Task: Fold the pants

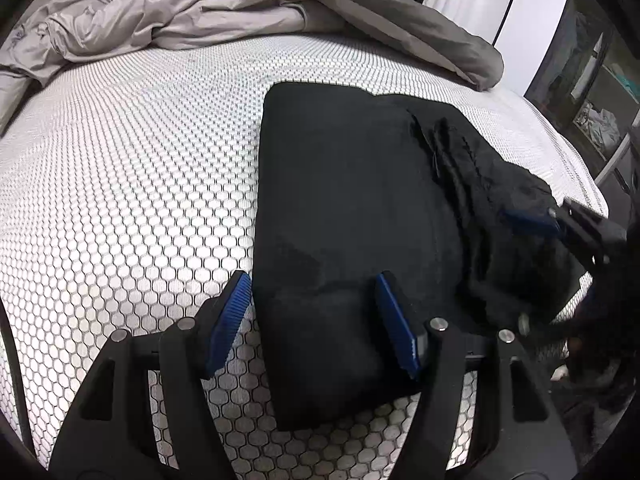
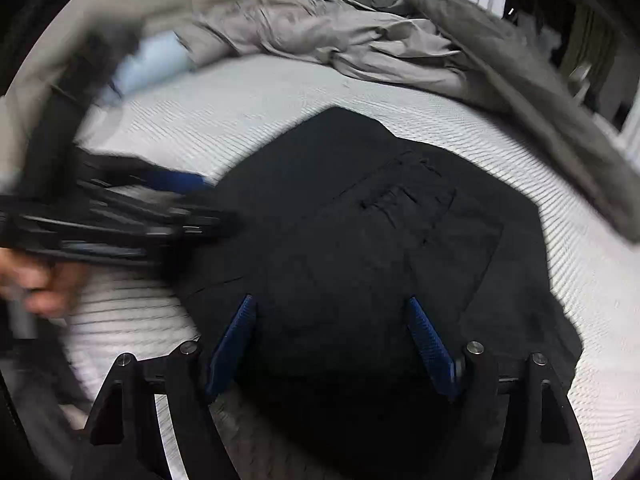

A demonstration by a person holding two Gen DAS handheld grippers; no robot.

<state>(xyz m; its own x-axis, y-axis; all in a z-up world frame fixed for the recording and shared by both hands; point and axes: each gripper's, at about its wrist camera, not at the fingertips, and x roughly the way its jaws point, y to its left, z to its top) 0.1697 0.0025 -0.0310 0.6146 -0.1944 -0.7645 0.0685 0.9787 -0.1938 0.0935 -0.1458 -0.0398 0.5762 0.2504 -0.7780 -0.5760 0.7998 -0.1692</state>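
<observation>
**Black pants lie folded on the bare mattress**

The pants [image 1: 352, 208] sit as a thick, dark, roughly rectangular bundle on the mattress [image 1: 120, 184], whose white cover is quilted in a small honeycomb pattern. The cloth looks soft and matte; a seam and a pocket edge run across the top layer, and the right side of the bundle is looser and rumpled, while the left edge is a smooth, rounded fold.

The left gripper [image 1: 314, 320] is over the near left part of the bundle — its blue ribbed fingers [image 1: 228, 320] stand apart, one just outside the folded edge over the mattress, the other over the cloth, neither pinching it.

The right gripper [image 2: 332, 344] is over the near edge of the pants, its blue fingers [image 2: 432, 344] also apart with black cloth showing between them, not gripped. This view is blurred.

Behind the pants, a crumpled grey duvet [image 1: 192, 12] — smooth, creased fabric — is heaped along the far side of the bed.
</observation>
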